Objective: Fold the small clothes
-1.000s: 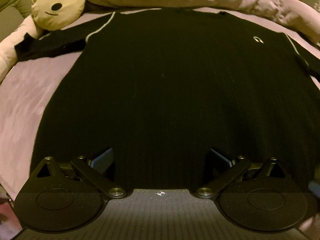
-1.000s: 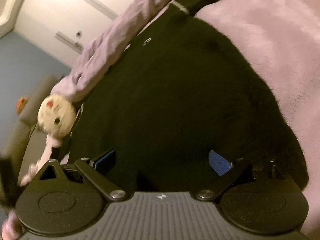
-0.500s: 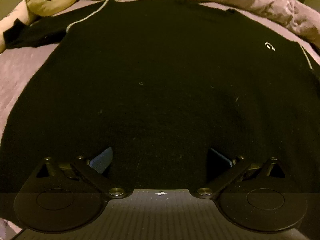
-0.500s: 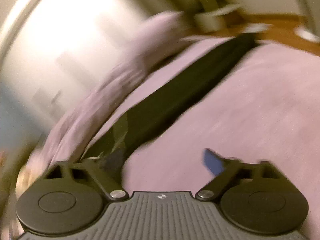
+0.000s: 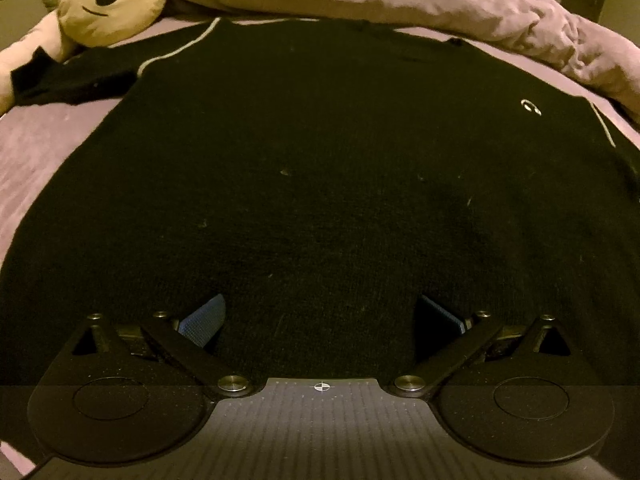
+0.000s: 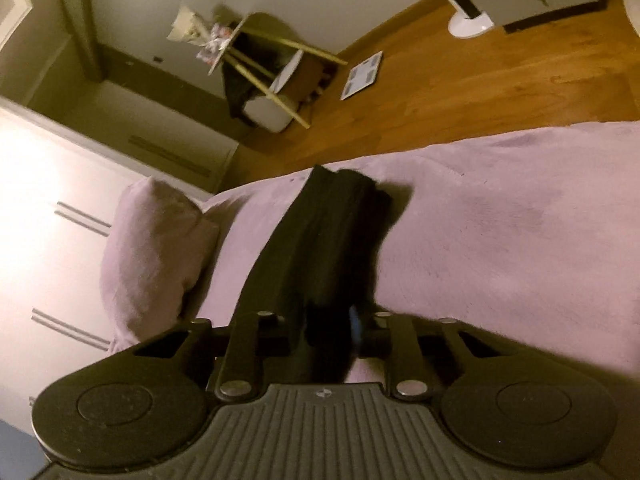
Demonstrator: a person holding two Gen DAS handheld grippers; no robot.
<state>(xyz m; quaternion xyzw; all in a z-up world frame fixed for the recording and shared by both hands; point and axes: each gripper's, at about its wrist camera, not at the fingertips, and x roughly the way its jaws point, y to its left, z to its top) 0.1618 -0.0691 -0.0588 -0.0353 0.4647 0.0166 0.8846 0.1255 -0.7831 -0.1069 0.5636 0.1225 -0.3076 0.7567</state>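
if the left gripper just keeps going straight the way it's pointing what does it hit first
Probably the black sweater itself: the open left gripper points low across its flat body, toward the rumpled purple duvet beyond. Depth is unclear.

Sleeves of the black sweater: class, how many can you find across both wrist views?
2. The left sleeve lies flat on the bed beside the plush toy. The right sleeve is pinched in the right gripper. None appear hidden.

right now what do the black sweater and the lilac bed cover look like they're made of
The black long-sleeved sweater looks like a matte fine knit, perhaps wool or acrylic: faint vertical ribbing, pale lint specks clinging. The lilac bed cover looks like plush fleece or velour: short soft nap with darker brushed patches. Fibre content cannot be told.
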